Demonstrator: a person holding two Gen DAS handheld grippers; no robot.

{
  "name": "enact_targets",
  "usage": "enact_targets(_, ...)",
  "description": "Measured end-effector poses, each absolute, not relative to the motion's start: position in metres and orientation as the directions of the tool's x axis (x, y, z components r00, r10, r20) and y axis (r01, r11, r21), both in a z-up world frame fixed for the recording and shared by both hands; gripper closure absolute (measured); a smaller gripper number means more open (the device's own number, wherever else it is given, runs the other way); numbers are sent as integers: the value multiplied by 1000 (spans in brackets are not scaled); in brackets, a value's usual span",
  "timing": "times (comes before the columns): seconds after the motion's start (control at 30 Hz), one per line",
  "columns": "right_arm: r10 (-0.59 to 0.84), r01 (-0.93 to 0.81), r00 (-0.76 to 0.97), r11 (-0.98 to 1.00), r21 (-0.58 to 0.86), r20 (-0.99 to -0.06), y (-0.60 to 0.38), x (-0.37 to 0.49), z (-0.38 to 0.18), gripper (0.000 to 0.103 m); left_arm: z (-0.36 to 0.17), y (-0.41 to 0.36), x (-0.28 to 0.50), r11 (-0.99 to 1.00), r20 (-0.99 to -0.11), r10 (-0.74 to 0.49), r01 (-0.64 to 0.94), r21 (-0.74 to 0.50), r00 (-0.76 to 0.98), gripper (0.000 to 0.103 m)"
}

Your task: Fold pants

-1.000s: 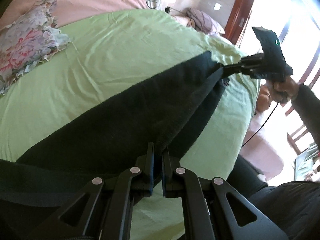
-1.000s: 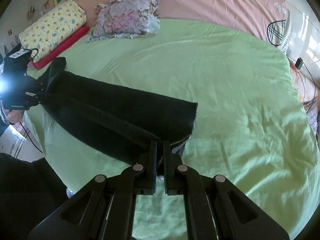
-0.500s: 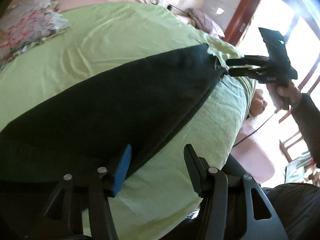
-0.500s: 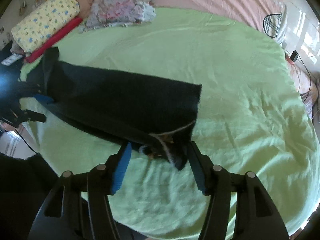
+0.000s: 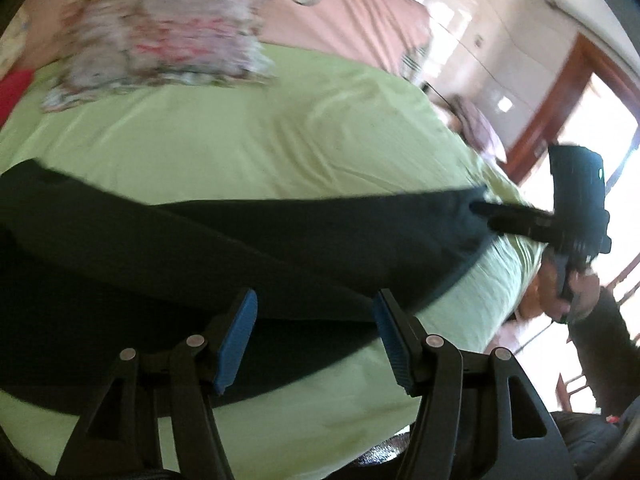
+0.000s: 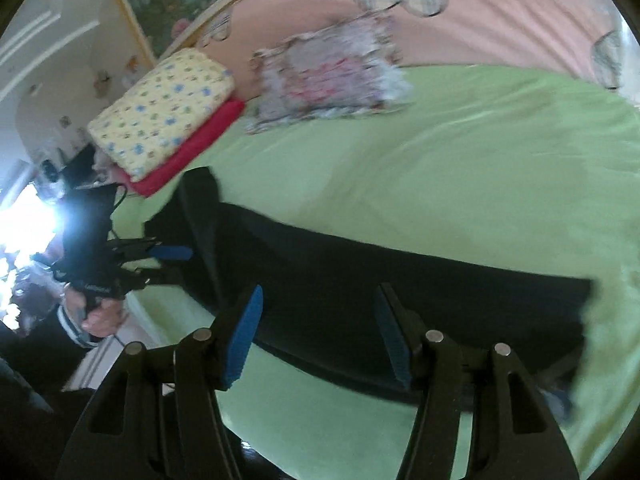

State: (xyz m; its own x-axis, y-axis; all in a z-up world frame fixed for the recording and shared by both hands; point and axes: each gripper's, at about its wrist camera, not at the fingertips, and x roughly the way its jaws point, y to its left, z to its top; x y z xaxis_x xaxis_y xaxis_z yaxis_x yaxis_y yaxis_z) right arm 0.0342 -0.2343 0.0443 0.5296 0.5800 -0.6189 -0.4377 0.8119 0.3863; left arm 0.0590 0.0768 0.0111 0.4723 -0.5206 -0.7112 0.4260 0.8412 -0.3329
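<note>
The long black fabric pants (image 5: 280, 248) lie flat, stretched in a band across the middle of the left wrist frame; in the right wrist view they (image 6: 400, 280) run from centre left to lower right.

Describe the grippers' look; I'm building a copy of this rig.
Both the left gripper and right gripper have black, cut-out linkage arms with silver pivot pins and ribbed blue pads. The right one's black body carries a green light.

Wrist cams face each other close over shared pants (image 5: 280, 248) (opp. ends).
</note>
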Motion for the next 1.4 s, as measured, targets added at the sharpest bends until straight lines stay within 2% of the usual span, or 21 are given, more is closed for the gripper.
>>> enact_targets(0.2, 658, -528, 442, 740, 416, -610, -171, 52, 40, 44, 21, 133, 65, 890, -701, -453, 327, -318, 551, 42)
enact_targets(0.43, 698, -557, 369, 695, 454, -615, -129, 74, 33, 44, 30, 187, 77, 924, -698, -383, 254, -286, 606, 41)
enact_targets(0.67, 727, -533, 283, 662, 528, -625, -95, 104, 23, 44, 34, 235, 115, 945, -724, -327, 211, -250, 608, 33)
enact_targets(0.97, 740, -505, 201, 640, 580, -641, -58, 137, 9, 44, 31, 278, 208, 956, -801, -293, 187, -227, 523, 23)
enact_targets(1.23, 734, -501, 143, 633, 591, -664, -34, 160, -4, 44, -20, 282, 281, 925, -882, -372, 190, -328, 288, 23)
enact_targets(1.3, 735, -513, 135, 626, 587, -665, -30, 163, -4, 44, -29, 282, 288, 922, -887, -382, 176, -345, 261, 24)
enact_targets(1.33, 734, -519, 130, 623, 585, -667, -27, 163, -4, 44, -32, 281, 290, 918, -884, -392, 175, -357, 253, 29)
enact_targets(1.4, 730, -530, 123, 621, 577, -673, -22, 165, -4, 45, -33, 278, 290, 914, -880, -399, 186, -360, 258, 46)
